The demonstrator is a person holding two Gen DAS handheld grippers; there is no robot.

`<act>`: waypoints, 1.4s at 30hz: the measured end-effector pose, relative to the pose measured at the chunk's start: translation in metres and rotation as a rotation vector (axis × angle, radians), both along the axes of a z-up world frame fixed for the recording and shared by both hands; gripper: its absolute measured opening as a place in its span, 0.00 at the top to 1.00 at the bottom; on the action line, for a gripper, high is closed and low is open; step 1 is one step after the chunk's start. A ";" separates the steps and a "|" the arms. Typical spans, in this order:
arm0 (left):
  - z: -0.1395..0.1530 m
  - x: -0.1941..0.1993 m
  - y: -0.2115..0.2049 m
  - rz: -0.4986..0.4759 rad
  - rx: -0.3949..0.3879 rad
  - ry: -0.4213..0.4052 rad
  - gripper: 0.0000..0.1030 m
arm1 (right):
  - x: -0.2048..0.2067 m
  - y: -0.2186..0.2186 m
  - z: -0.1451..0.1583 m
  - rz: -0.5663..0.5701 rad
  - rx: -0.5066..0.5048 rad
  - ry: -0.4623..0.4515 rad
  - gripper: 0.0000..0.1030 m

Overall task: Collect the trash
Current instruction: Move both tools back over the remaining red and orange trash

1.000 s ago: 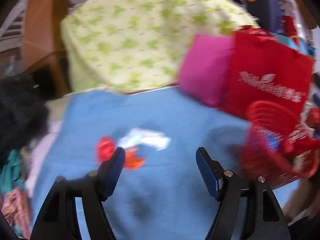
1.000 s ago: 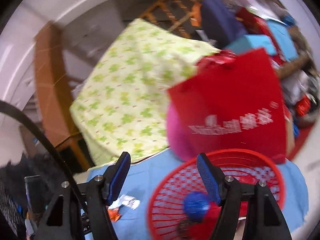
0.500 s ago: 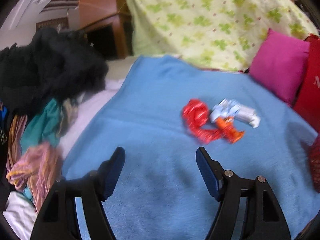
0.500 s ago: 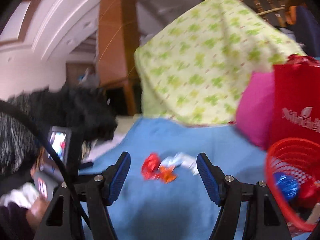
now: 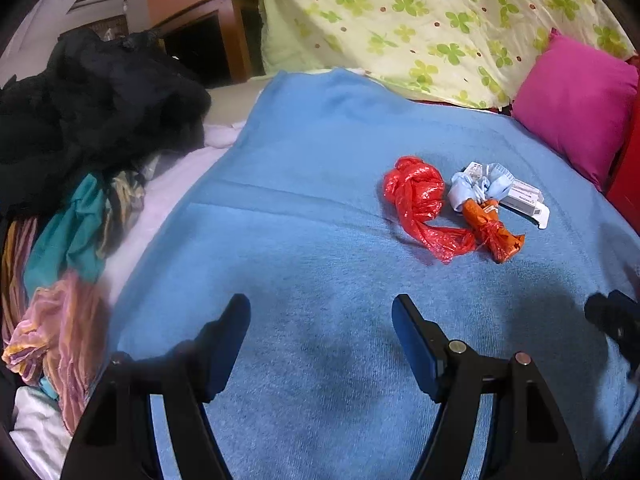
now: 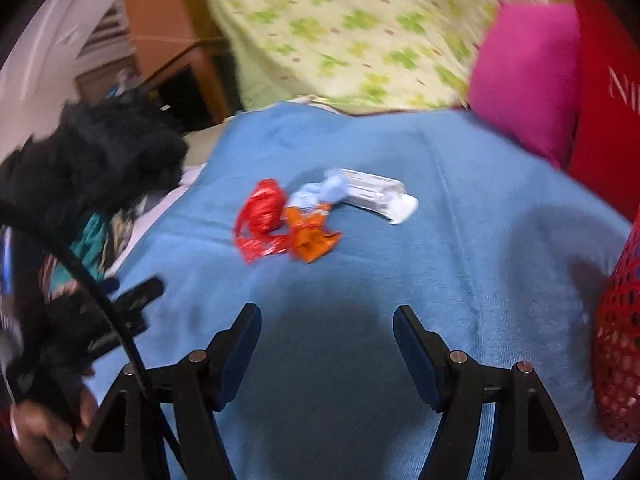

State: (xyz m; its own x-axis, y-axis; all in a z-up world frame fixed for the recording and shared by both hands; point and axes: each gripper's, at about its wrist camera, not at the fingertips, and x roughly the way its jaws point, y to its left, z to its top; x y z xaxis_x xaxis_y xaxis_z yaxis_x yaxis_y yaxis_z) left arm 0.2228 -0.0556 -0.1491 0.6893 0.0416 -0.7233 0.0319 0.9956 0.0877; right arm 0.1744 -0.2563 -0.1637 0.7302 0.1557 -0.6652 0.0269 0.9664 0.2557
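Note:
A small heap of trash lies on the blue blanket: a crumpled red plastic bag, an orange wrapper, a light blue crumpled piece and a white carton. My left gripper hangs open and empty over bare blanket, short of the heap and to its left. The right gripper is also open and empty, with the heap ahead and slightly left. A red mesh basket stands at the right edge.
A pile of black and coloured clothes lies left of the blanket. A pink pillow, a red bag and a green-patterned cover rise at the back. A hand holds the left tool.
Both views have dropped and swung left, from the cover, red bag and basket onto the trash heap. The basket slid to the right edge. Both grippers stayed open.

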 end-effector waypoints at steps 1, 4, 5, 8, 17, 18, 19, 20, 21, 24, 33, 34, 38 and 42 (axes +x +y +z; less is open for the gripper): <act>-0.001 0.003 -0.001 0.000 -0.005 0.003 0.29 | 0.004 -0.005 -0.002 -0.018 0.008 0.015 0.29; -0.003 0.010 -0.005 -0.003 -0.002 0.007 0.29 | 0.017 -0.026 -0.008 -0.078 0.067 0.052 0.29; -0.004 0.013 -0.008 -0.007 0.002 0.007 0.29 | 0.019 -0.030 -0.009 -0.094 0.087 0.061 0.29; -0.007 0.017 -0.019 -0.036 0.017 0.008 0.29 | 0.022 -0.040 -0.010 -0.122 0.103 0.078 0.29; -0.024 0.036 -0.037 -0.078 0.044 0.048 0.28 | 0.050 -0.055 -0.014 -0.185 -0.167 0.034 0.29; -0.030 0.040 -0.036 -0.072 0.028 0.076 0.28 | 0.055 -0.060 -0.018 -0.203 -0.192 0.043 0.29; -0.034 0.042 -0.036 -0.066 0.016 0.095 0.28 | 0.060 -0.066 -0.025 -0.223 -0.212 0.057 0.29; -0.038 0.045 -0.035 -0.057 0.020 0.107 0.28 | 0.063 -0.071 -0.030 -0.232 -0.209 0.072 0.29; -0.042 0.046 -0.035 -0.053 0.027 0.109 0.26 | 0.068 -0.077 -0.036 -0.240 -0.190 0.100 0.29; -0.046 0.045 -0.035 -0.035 0.055 0.062 0.09 | 0.070 -0.079 -0.036 -0.245 -0.183 0.091 0.23; -0.057 0.045 -0.012 0.000 -0.078 0.040 0.00 | 0.075 -0.077 -0.040 -0.319 -0.266 0.171 0.00; -0.057 0.044 -0.013 0.002 -0.068 0.035 0.00 | 0.074 -0.078 -0.039 -0.318 -0.262 0.169 0.00; -0.058 0.044 -0.011 0.000 -0.083 0.031 0.00 | 0.072 -0.076 -0.041 -0.311 -0.264 0.154 0.00; -0.059 0.047 -0.011 0.002 -0.073 0.025 0.00 | 0.072 -0.077 -0.040 -0.309 -0.258 0.155 0.00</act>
State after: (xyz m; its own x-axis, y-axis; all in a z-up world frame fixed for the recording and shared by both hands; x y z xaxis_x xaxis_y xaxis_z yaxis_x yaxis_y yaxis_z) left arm 0.2697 -0.0666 -0.2080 0.6707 -0.0110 -0.7416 0.0317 0.9994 0.0138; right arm 0.2468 -0.3330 -0.2041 0.6044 -0.2406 -0.7595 0.3446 0.9385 -0.0231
